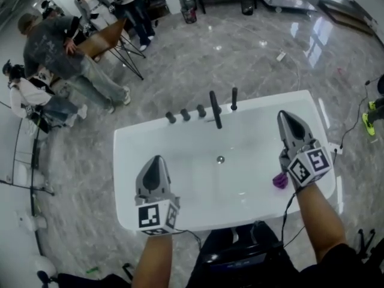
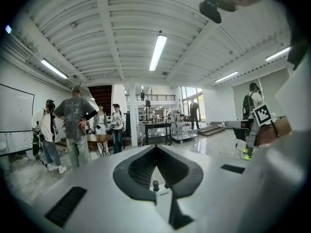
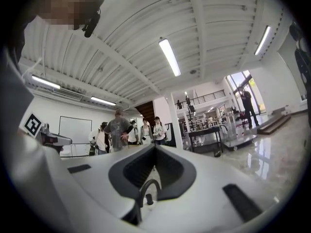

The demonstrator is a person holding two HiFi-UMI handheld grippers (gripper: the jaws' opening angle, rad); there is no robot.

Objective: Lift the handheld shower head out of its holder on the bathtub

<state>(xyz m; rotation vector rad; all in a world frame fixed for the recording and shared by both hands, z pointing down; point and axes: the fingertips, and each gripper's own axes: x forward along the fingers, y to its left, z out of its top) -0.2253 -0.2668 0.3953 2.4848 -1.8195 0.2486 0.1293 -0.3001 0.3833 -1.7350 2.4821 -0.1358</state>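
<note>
Head view: white bathtub on a grey marble floor. A row of black fittings stands on the far rim. The handheld shower head is upright in its holder at the right end of the row, just beside the long spout.

Left gripper is over the near-left part of the tub, jaws clenched with nothing between them. Right gripper is over the right side, jaws closed and empty, well apart from the shower head.

A small purple object lies in the tub beside the right gripper. People stand around a chair far left.
</note>
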